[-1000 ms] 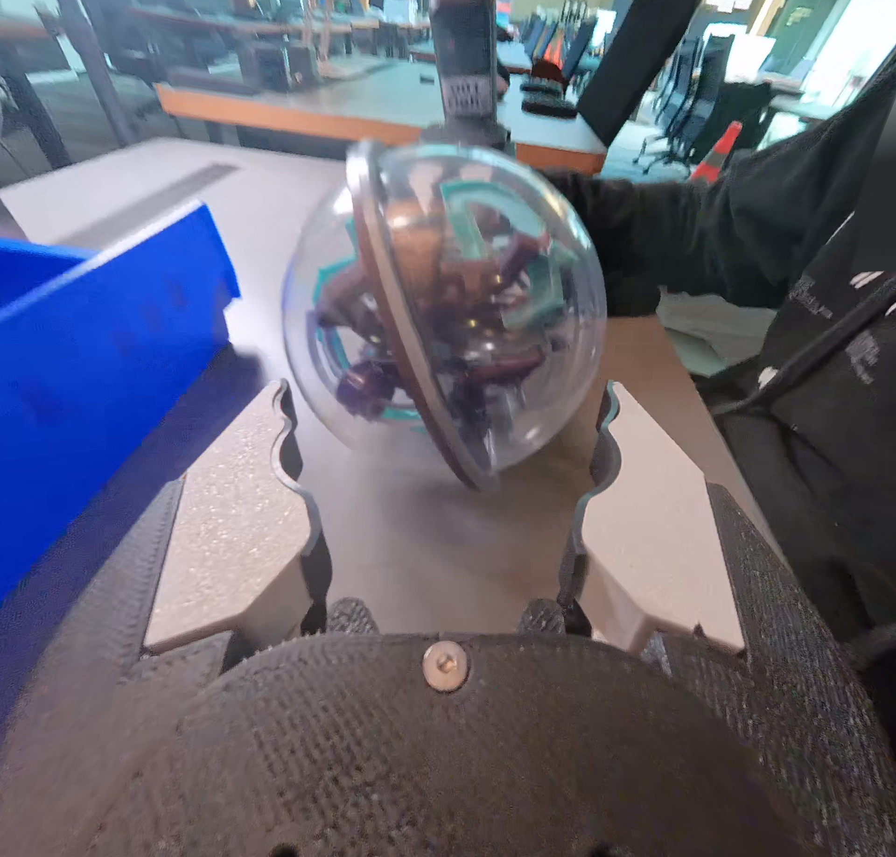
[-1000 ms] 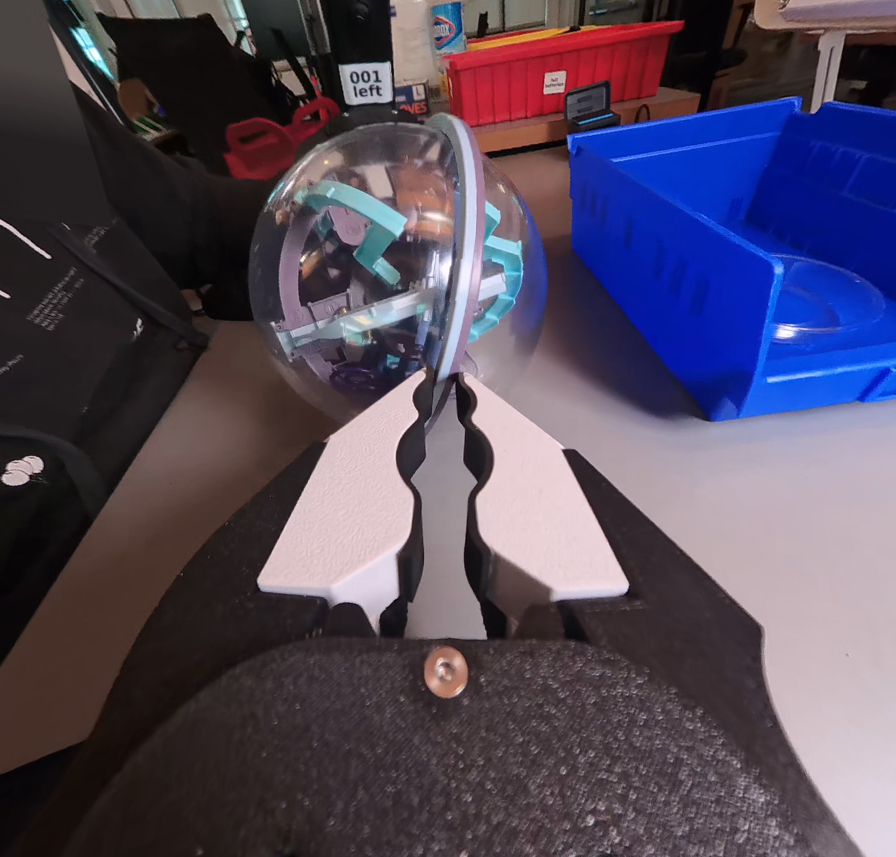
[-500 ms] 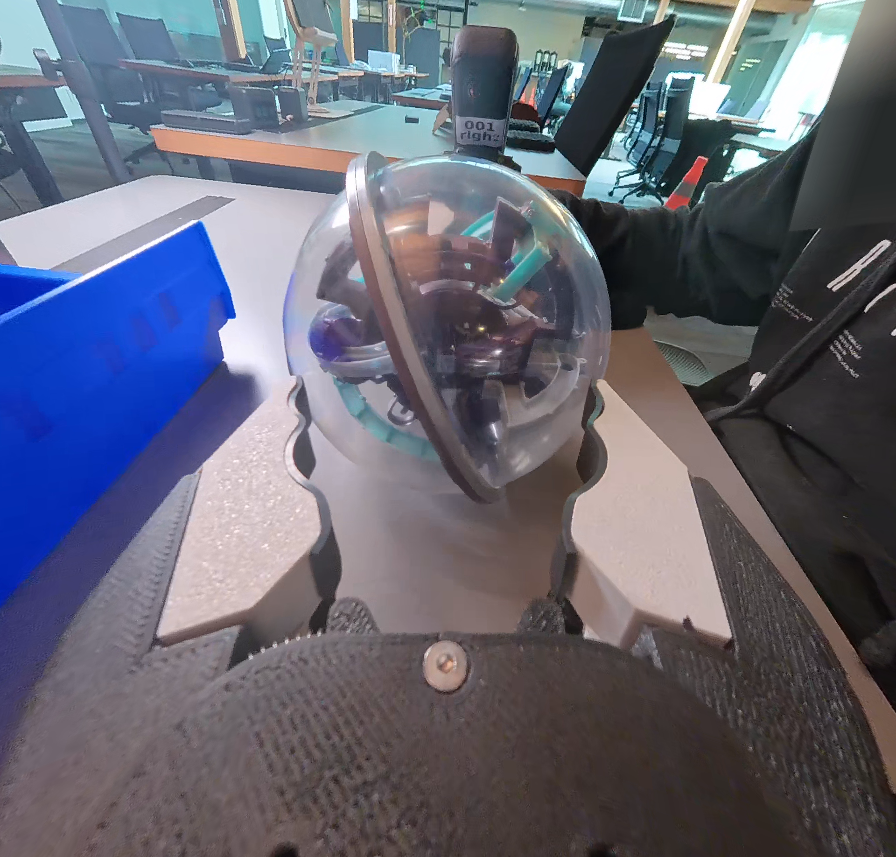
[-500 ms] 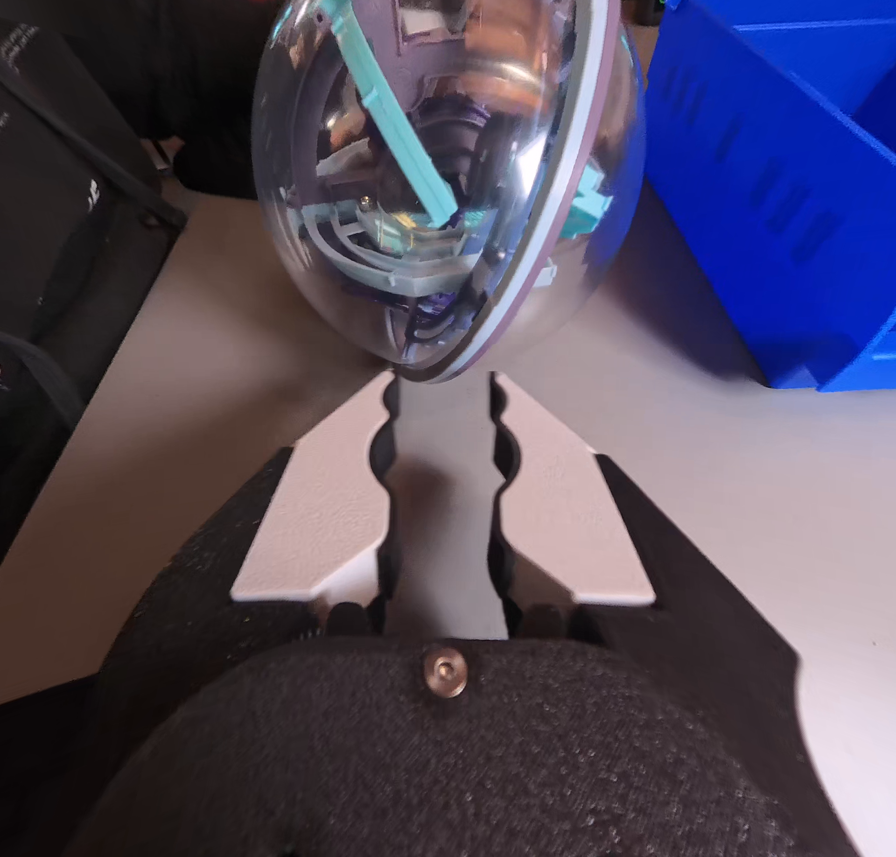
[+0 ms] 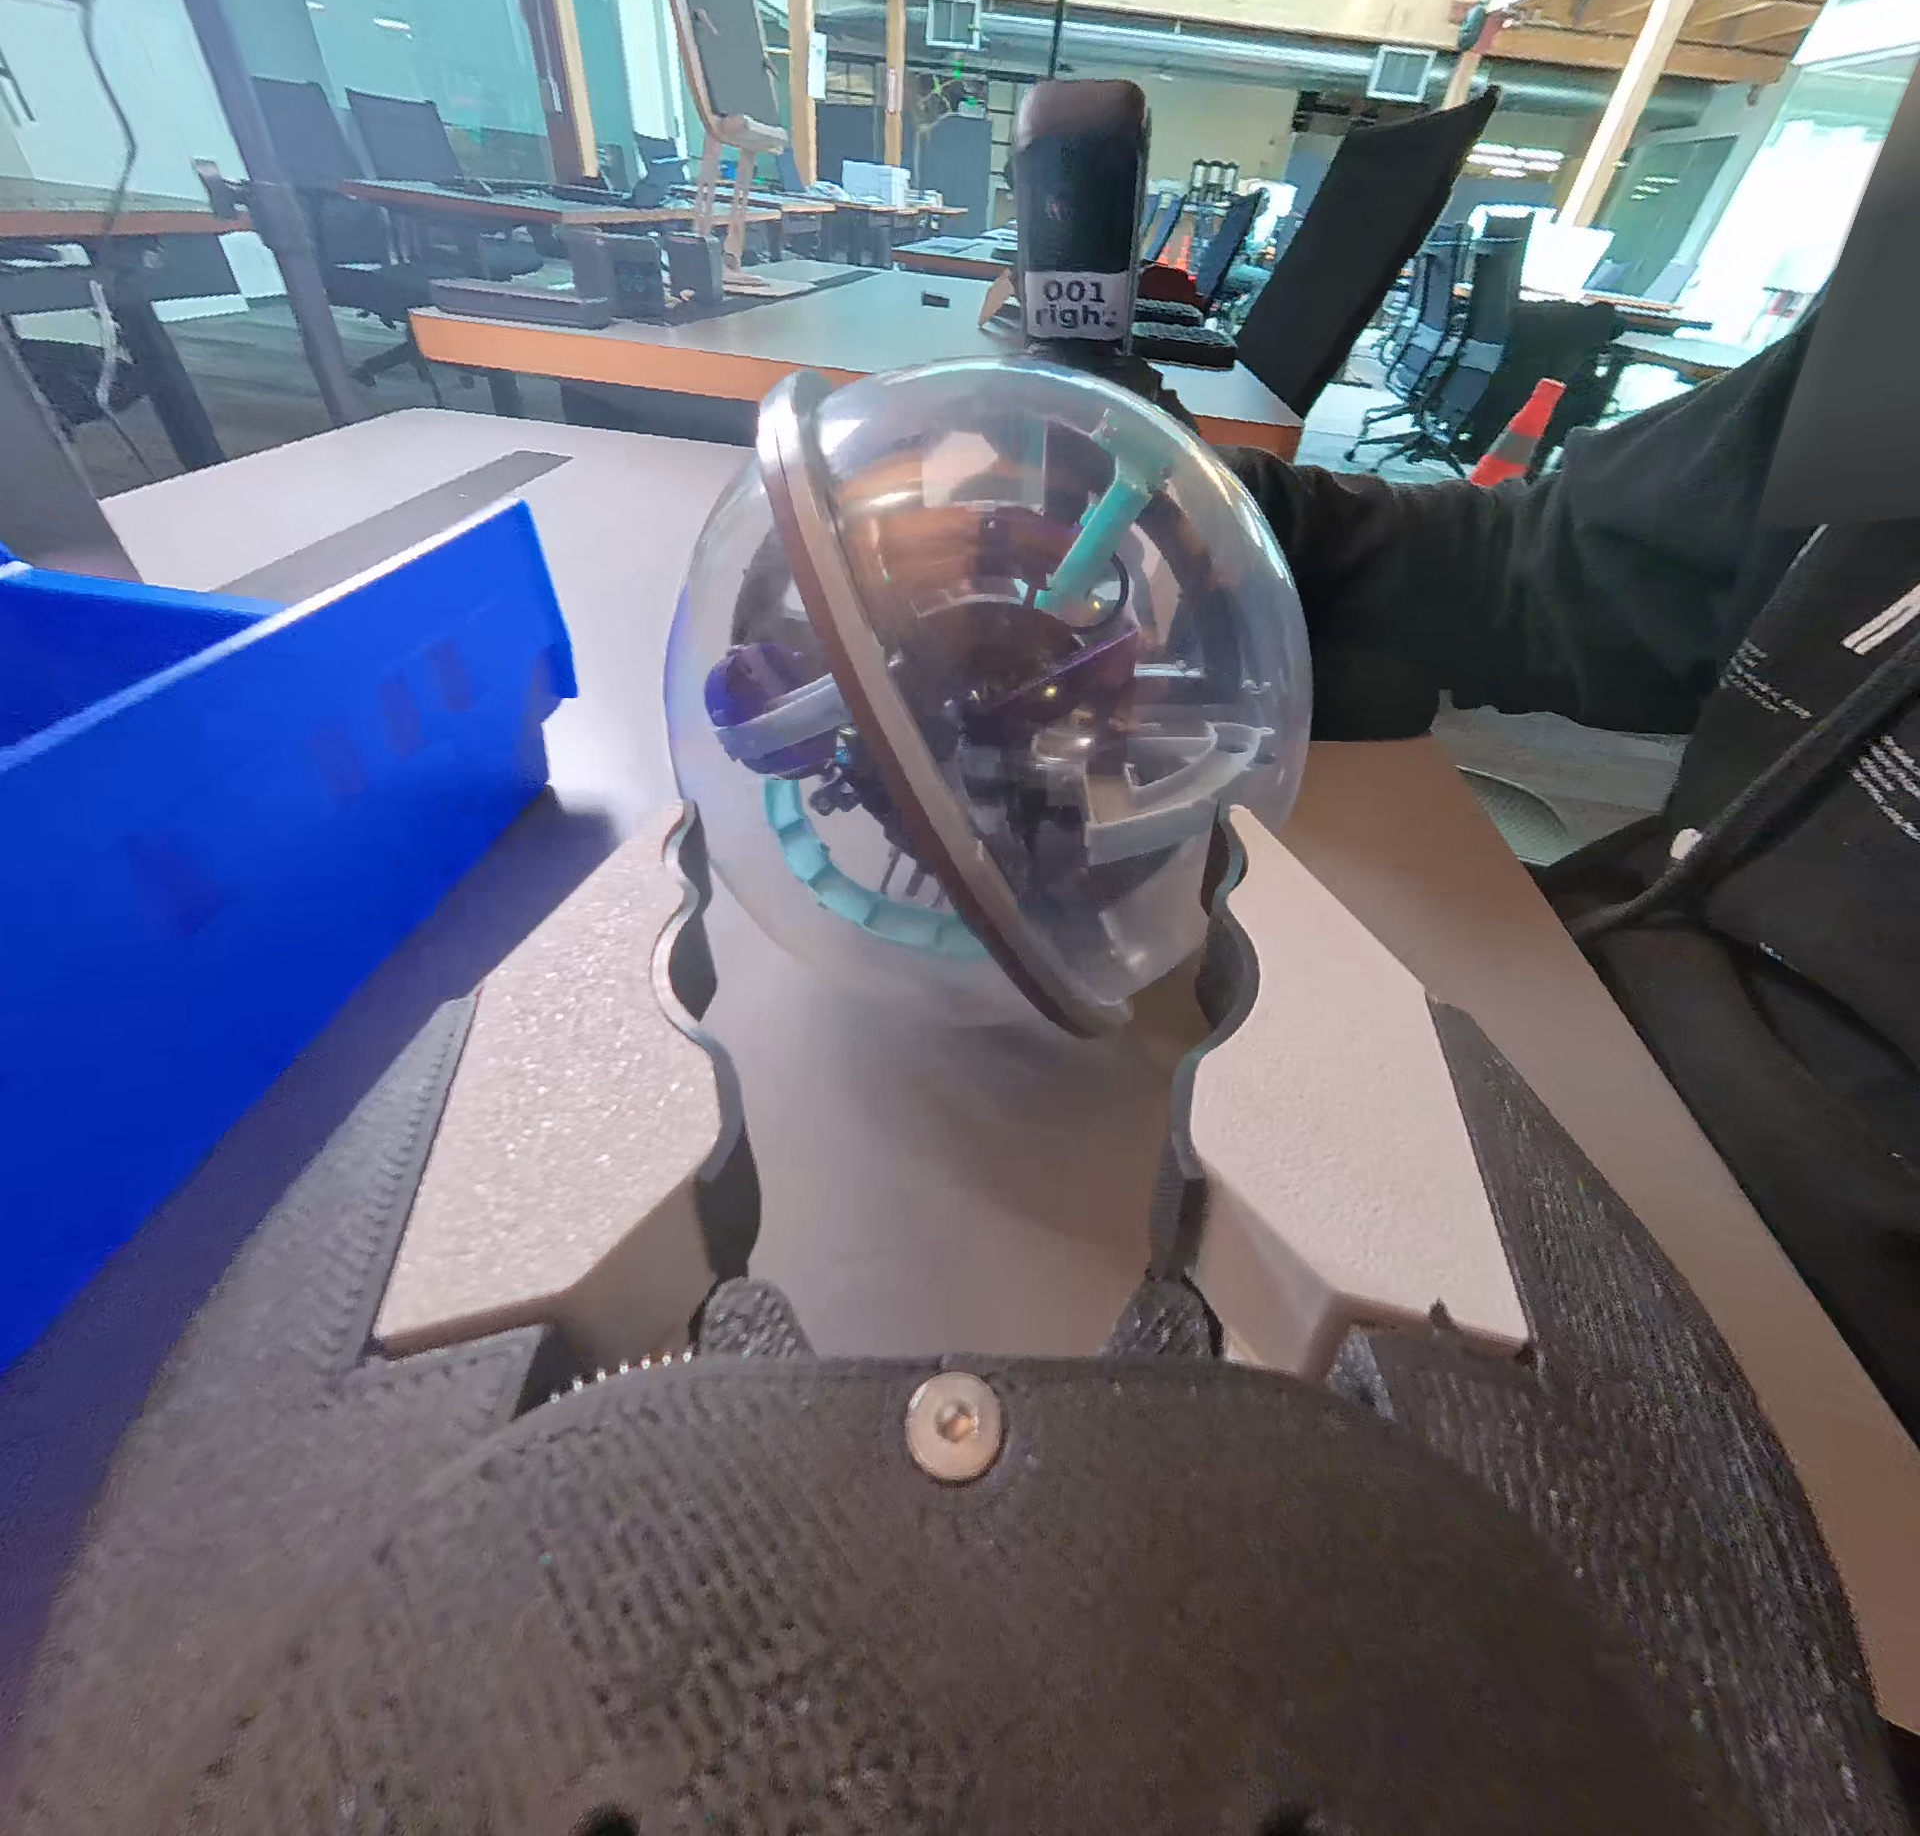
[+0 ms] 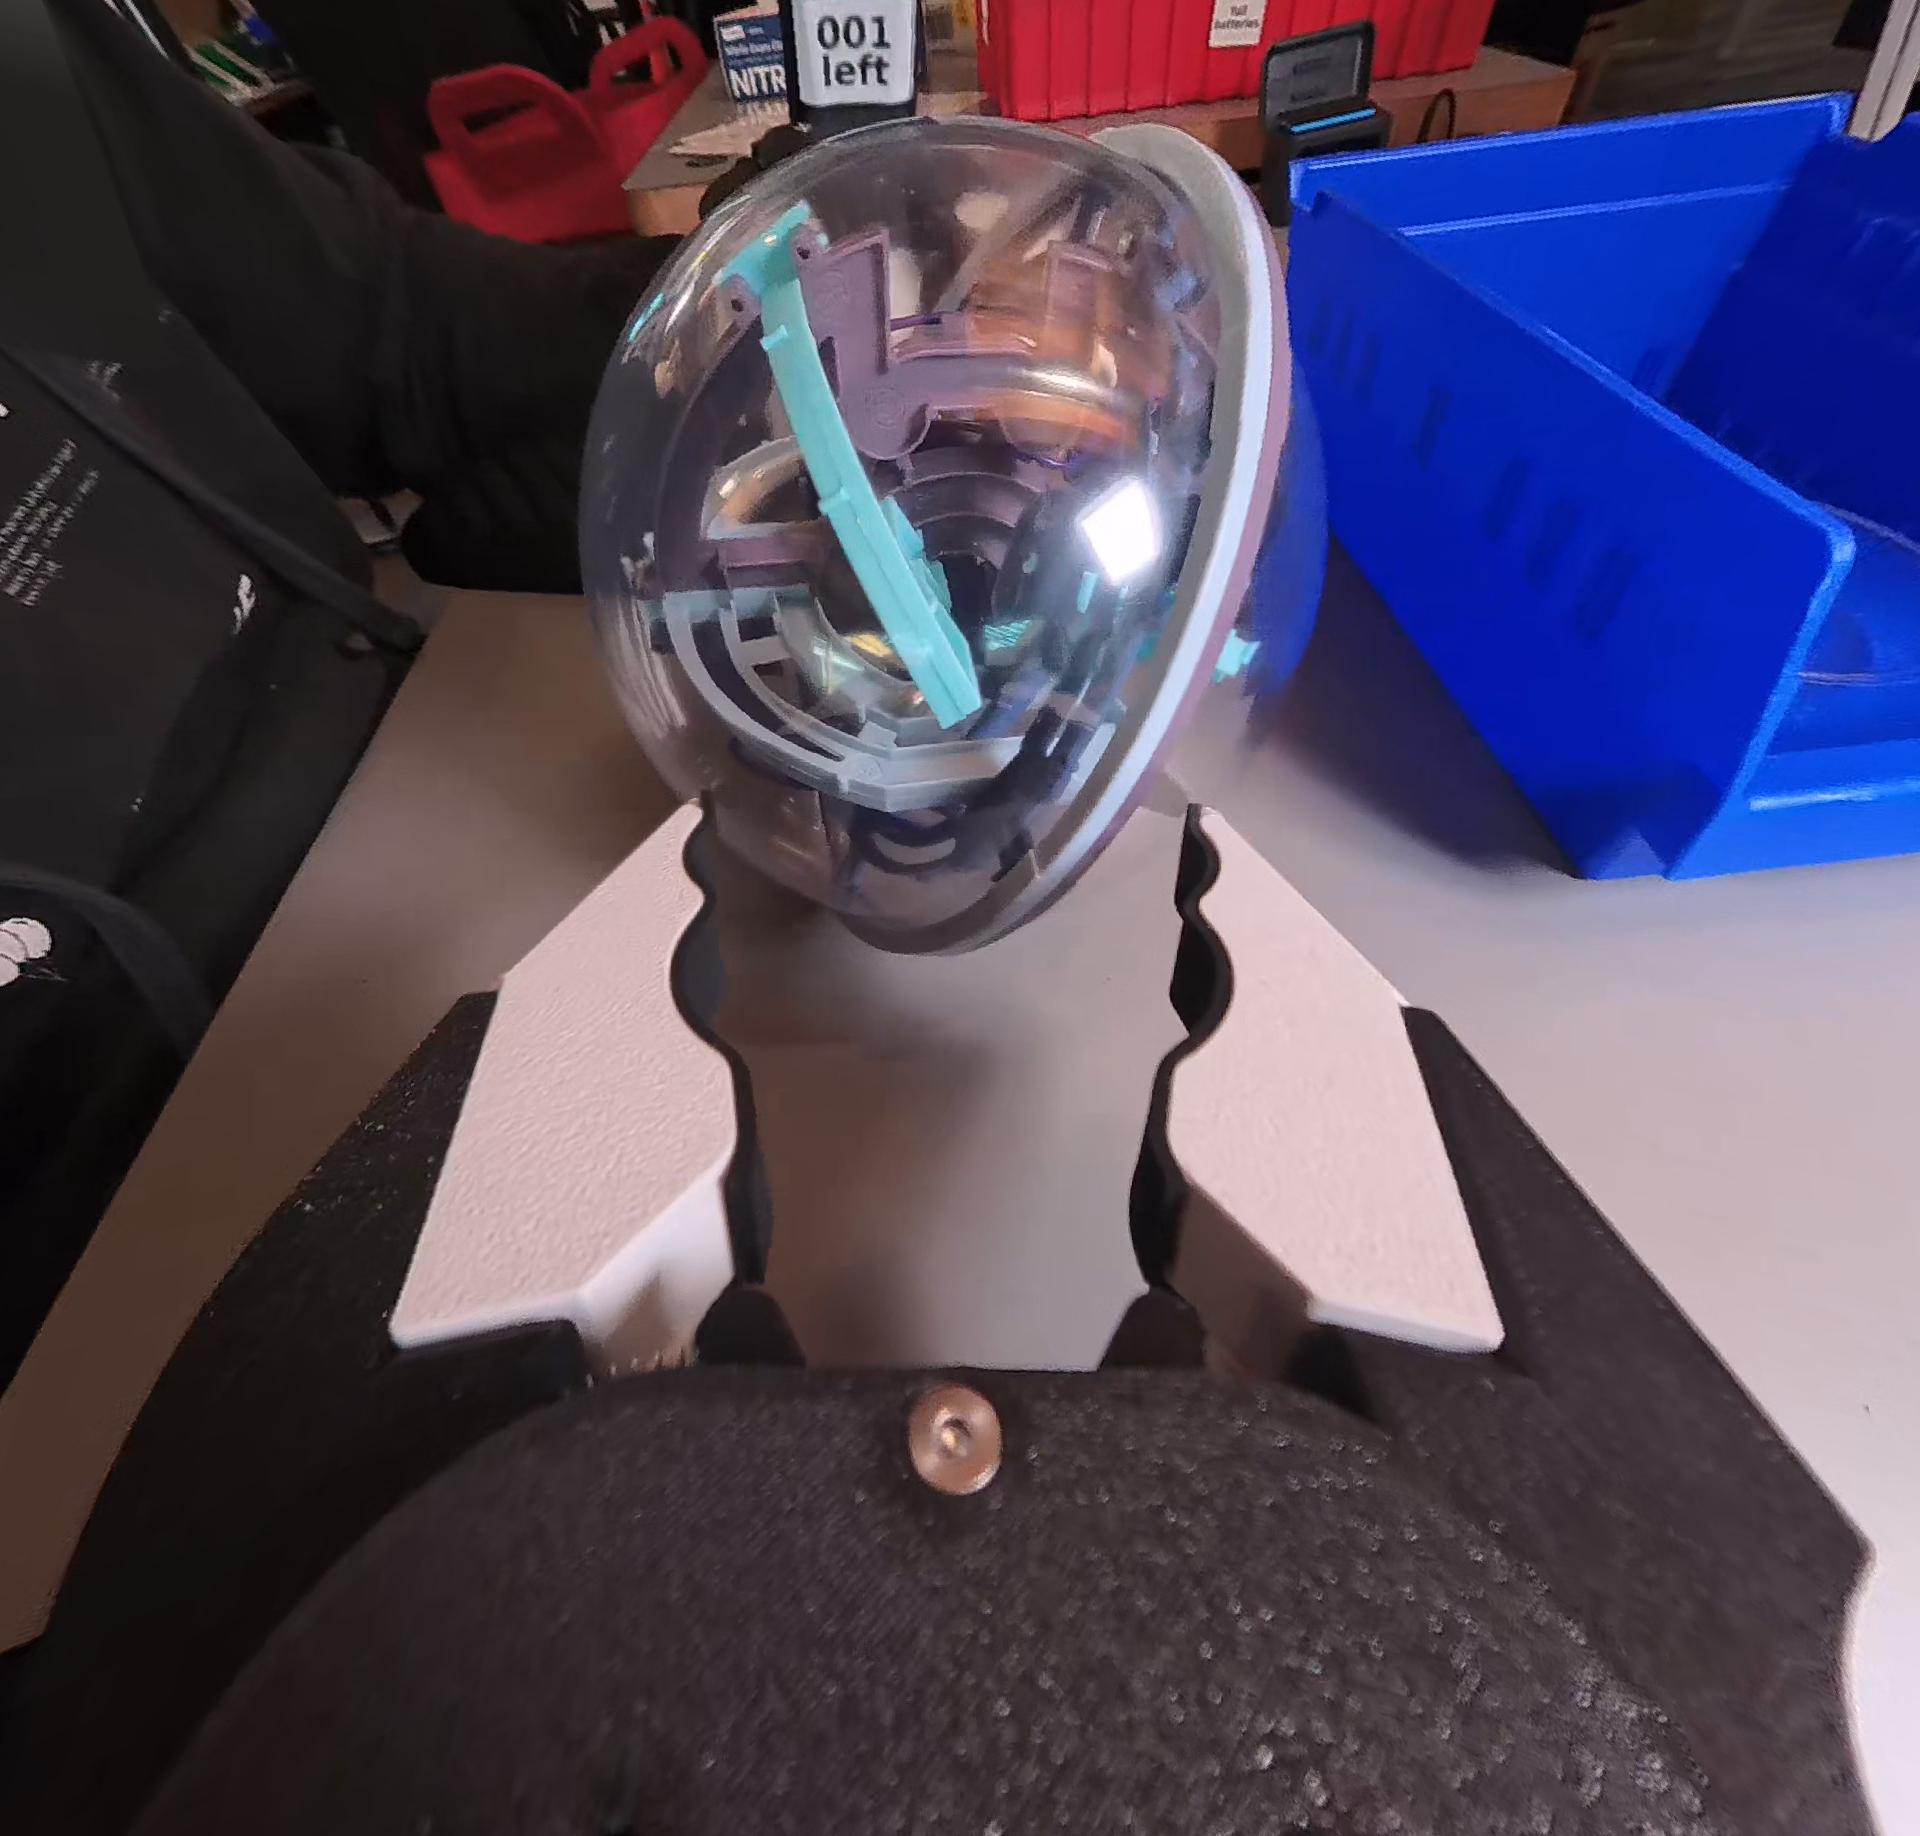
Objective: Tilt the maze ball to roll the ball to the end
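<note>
Cradling is the best word for what I am doing, and I judge the task well short of finished: the maze ball (image 5: 987, 685) sits tilted between my two tools above the grey counter (image 6: 1558, 1059), its rim band slanting from upper left to lower right in my left view, and I cannot find the small rolling ball among the teal, grey and purple tracks, so how far it has run I cannot tell. What seems left is the tilting itself, track by track, to the end. My left jaws (image 5: 956, 851) stand wide and close on the sphere's lower flanks, both fingertips against the clear shell as far as I can see. My right jaws (image 6: 945, 841) come from the opposite side, also spread wide; the left tip meets the shell while the right tip (image 6: 1195, 851) stands clear of the rim. A blue bin (image 6: 1610, 456) rests just beside.
</note>
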A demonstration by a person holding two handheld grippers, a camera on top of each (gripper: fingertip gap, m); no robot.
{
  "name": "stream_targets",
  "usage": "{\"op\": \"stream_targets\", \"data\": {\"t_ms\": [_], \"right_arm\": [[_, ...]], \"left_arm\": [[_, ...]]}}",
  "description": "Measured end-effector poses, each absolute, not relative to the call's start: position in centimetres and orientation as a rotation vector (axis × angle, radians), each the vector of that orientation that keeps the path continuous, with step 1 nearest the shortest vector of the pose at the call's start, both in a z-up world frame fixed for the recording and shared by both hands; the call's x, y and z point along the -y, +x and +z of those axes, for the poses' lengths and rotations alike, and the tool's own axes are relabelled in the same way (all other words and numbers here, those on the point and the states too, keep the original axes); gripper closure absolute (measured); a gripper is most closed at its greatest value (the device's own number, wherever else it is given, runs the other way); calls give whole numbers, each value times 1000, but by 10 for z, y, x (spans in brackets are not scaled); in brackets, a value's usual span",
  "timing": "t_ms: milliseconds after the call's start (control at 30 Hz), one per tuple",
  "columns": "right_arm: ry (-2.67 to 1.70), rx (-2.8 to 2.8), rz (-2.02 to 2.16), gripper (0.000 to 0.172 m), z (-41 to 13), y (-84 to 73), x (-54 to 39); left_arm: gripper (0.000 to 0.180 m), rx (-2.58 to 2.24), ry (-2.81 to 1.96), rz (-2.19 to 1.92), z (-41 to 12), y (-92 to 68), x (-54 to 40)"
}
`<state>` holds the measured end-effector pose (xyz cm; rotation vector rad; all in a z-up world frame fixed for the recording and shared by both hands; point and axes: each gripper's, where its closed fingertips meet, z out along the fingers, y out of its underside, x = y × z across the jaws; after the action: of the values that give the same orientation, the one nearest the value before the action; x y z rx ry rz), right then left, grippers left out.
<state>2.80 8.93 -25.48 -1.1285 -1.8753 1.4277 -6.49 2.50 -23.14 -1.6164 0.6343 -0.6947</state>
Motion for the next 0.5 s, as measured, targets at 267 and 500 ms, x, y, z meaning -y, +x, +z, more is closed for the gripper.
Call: {"op": "stream_targets", "data": {"t_ms": [267, 500], "right_arm": [[-1083, 1825, 1406, 122, -244, 30, -92], [-1070, 1855, 1404, 130, -246, 28, -82]], "left_arm": [[83, -574, -1582, -669, -214, -80, -20], [58, -625, -1647, -539, -228, -65, -31]]}}
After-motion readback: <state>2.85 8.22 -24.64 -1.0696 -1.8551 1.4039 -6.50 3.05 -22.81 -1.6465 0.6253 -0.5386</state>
